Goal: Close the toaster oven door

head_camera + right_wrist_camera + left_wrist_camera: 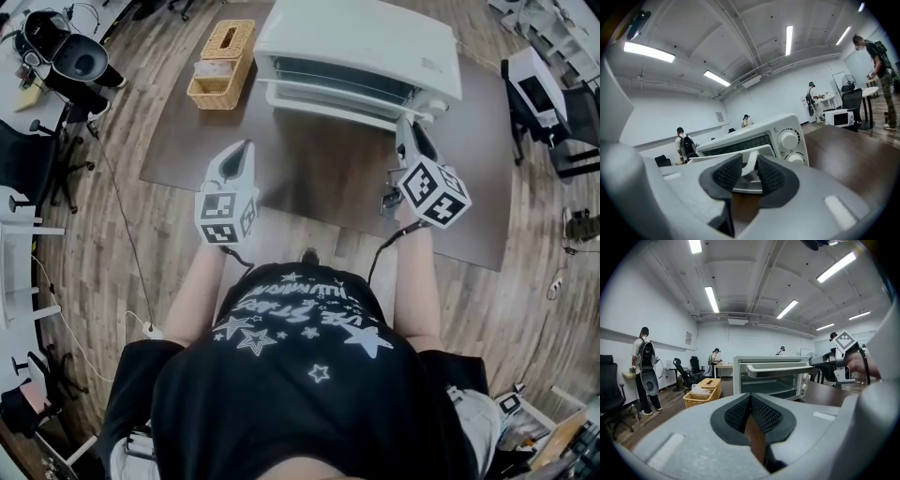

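A white toaster oven (356, 47) stands at the far side of the brown table (319, 178). Its glass door (342, 89) hangs ajar, tilted outward at the top. My right gripper (410, 127) is at the right end of the door handle (347, 111). In the right gripper view the white handle (751, 161) sits pinched between the two black pads (726, 173), beside the oven's knobs (789, 139). My left gripper (246, 145) hovers over the table's left part, shut and holding nothing, its tip (750, 397) pointing at the oven (773, 376).
A wicker basket (222, 66) with a tissue box stands left of the oven on the table. Office chairs (37, 159) and cables lie on the wood floor to the left. Several people stand at desks in the background (644, 366).
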A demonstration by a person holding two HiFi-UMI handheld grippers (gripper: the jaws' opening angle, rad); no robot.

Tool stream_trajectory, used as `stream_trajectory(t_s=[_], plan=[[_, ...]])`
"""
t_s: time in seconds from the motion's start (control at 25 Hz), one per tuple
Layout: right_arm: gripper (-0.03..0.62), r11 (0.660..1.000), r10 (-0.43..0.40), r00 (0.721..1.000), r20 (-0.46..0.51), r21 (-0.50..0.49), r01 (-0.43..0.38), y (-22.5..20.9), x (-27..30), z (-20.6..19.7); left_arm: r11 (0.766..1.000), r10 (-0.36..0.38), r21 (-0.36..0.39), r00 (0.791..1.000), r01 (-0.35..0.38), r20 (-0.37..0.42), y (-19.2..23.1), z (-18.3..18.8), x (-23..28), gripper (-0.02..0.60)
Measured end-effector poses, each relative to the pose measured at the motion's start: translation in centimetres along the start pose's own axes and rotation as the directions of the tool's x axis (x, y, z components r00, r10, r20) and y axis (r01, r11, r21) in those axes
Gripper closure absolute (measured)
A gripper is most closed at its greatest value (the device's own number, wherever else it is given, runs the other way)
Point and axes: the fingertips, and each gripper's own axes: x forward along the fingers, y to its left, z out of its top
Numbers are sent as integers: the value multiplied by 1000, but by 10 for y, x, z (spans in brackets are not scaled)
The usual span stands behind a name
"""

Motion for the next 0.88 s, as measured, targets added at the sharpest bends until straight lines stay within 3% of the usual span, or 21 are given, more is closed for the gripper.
stream_trajectory(t_s=[0.88], plan=[[485, 1000, 18, 999, 37, 1, -18, -7, 36, 29, 1000, 19, -10, 1000, -19, 3, 3, 4, 23, 571]])
